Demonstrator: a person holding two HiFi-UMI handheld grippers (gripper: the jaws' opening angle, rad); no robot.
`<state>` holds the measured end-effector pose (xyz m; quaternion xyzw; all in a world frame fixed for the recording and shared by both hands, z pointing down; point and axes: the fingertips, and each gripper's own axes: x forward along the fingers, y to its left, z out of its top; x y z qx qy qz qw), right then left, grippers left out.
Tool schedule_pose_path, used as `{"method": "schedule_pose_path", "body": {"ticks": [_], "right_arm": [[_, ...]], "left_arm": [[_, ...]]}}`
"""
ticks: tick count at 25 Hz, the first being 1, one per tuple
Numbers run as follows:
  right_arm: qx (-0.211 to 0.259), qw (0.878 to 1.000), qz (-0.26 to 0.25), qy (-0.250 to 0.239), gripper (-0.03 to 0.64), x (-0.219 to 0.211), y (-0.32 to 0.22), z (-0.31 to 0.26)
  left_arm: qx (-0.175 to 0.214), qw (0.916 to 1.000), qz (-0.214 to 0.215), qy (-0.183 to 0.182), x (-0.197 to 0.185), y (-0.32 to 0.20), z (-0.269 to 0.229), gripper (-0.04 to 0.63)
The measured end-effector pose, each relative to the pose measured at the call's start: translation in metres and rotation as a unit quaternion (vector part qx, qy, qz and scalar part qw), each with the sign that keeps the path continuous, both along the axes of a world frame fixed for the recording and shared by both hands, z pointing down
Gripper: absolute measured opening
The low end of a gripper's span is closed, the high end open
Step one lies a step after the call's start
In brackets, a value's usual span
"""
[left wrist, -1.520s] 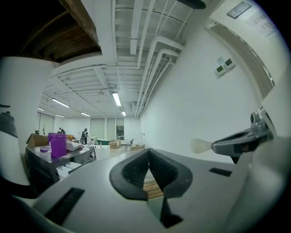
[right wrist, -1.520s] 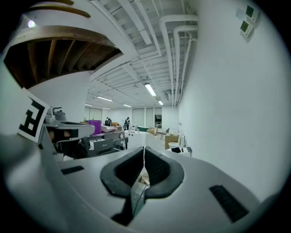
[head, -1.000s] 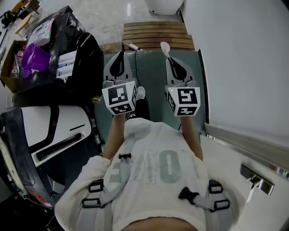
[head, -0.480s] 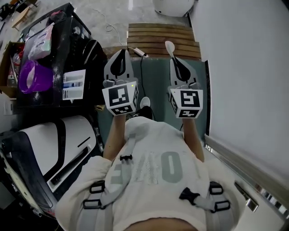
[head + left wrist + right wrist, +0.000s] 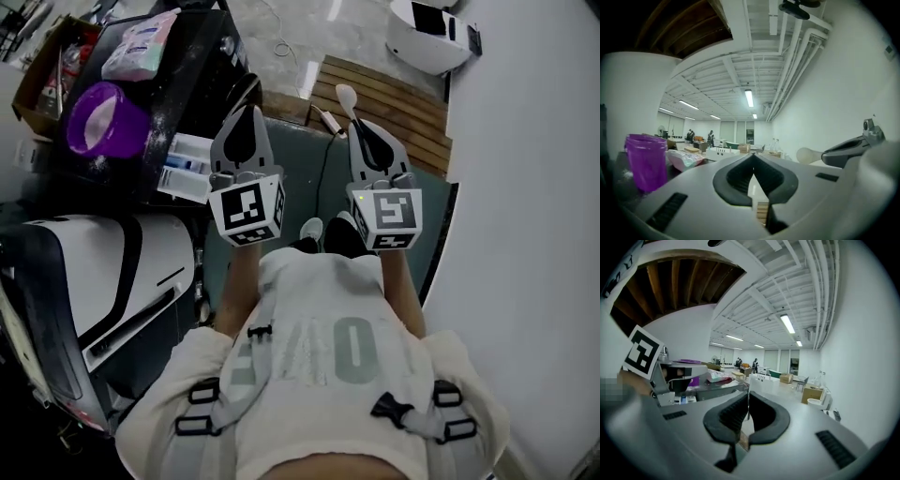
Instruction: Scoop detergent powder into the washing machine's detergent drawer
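My right gripper (image 5: pixel 354 124) is shut on a white spoon (image 5: pixel 344 95), whose bowl sticks out past its tips; the spoon (image 5: pixel 809 155) also shows in the left gripper view. My left gripper (image 5: pixel 246 111) is shut with nothing in it, its tips meeting (image 5: pixel 752 155). Both are held side by side in the air over a green mat (image 5: pixel 314 183). To their left, a purple cup (image 5: pixel 98 122) and a detergent bag (image 5: pixel 141 45) stand on a black stand (image 5: pixel 202 70). Below the stand is the white washing machine (image 5: pixel 84 267). I see no detergent drawer.
A small printed box (image 5: pixel 183 167) lies at the stand's near edge. A wooden slatted platform (image 5: pixel 403 103) and a cable (image 5: pixel 323 155) lie beyond the mat. A white appliance (image 5: pixel 433 36) stands far right, with a white wall (image 5: pixel 534 187) along the right side.
The view has swung left: the black stand with the purple cup and bag now sits closer to my left gripper. Both grippers stay shut, side by side, the spoon still held.
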<state>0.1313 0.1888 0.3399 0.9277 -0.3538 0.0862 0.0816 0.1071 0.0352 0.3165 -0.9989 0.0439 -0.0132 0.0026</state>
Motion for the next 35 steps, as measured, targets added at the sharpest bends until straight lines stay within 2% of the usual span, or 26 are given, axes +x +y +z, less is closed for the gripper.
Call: {"method": "schedule_pose_path", "body": {"ticks": [5, 9, 13, 18, 21, 24, 26, 31, 35], "right_arm": [[0.003, 0.994, -0.109, 0.006, 0.009, 0.004, -0.077, -0.005], [0.008, 0.98, -0.199, 0.01, 0.009, 0.002, -0.139, -0.008], [0.015, 0.958, -0.286, 0.01, 0.01, 0.002, -0.197, -0.014], [0.027, 0.927, -0.375, 0.01, 0.009, 0.004, -0.257, -0.024], [0.034, 0.906, -0.422, 0.013, 0.009, 0.007, -0.287, -0.03], [0.038, 0.88, -0.473, 0.015, 0.009, 0.004, -0.309, -0.033], [0.042, 0.863, -0.502, 0.013, 0.01, 0.003, -0.318, -0.034], [0.05, 0.831, -0.555, 0.005, 0.011, 0.003, -0.326, -0.032], [0.059, 0.816, -0.574, 0.001, 0.01, 0.005, -0.329, -0.028]], "left_arm": [[-0.004, 0.9939, -0.11, -0.001, -0.026, -0.072, -0.003, 0.021], [-0.007, 0.9786, -0.205, 0.006, -0.058, -0.126, -0.007, 0.021], [-0.006, 0.9533, -0.302, -0.001, -0.087, -0.168, -0.007, 0.021], [-0.001, 0.9185, -0.396, -0.001, -0.113, -0.199, -0.015, 0.021], [0.004, 0.8946, -0.447, 0.002, -0.123, -0.212, -0.021, 0.021], [0.005, 0.8671, -0.498, 0.005, -0.136, -0.217, -0.024, 0.021], [0.003, 0.8519, -0.523, 0.014, -0.14, -0.217, -0.027, 0.021], [0.006, 0.8231, -0.568, 0.021, -0.144, -0.207, -0.029, 0.02], [0.013, 0.8065, -0.591, 0.017, -0.146, -0.191, -0.027, 0.021]]}}
